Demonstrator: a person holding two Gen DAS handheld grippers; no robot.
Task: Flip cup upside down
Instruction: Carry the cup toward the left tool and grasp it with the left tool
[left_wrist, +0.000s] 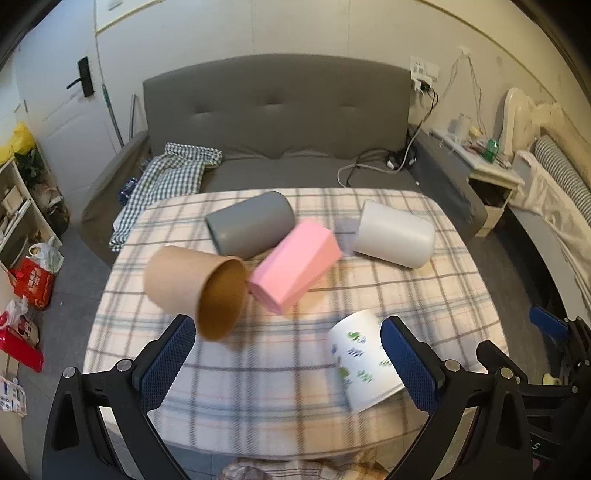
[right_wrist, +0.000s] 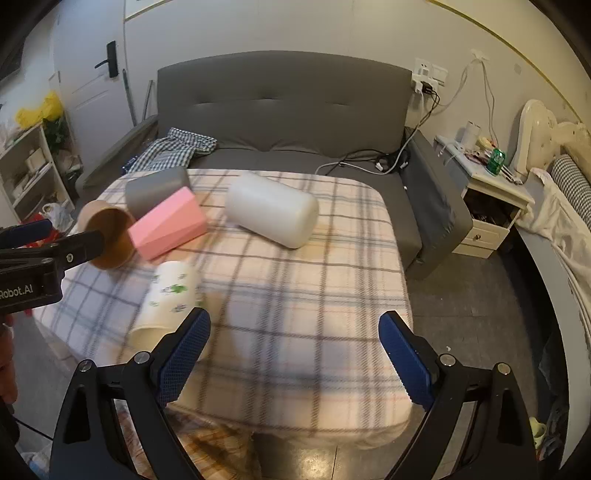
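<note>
Several cups lie on their sides on a plaid-covered table (left_wrist: 280, 391): a brown paper cup (left_wrist: 195, 291) with its mouth toward me, a grey cup (left_wrist: 251, 225), a pink faceted cup (left_wrist: 295, 266), a white cup (left_wrist: 395, 234) and a white cup with green print (left_wrist: 364, 365). My left gripper (left_wrist: 288, 362) is open and empty above the table's near edge, between the brown cup and the printed cup. My right gripper (right_wrist: 295, 360) is open and empty over the near right part of the table (right_wrist: 295, 295), with the printed cup (right_wrist: 166, 302) beside its left finger.
A grey sofa (left_wrist: 277, 122) with a checked cloth (left_wrist: 166, 177) and cables stands behind the table. A white nightstand (right_wrist: 491, 192) and a bed are at the right. Shelves and bags (left_wrist: 33, 277) crowd the floor at the left.
</note>
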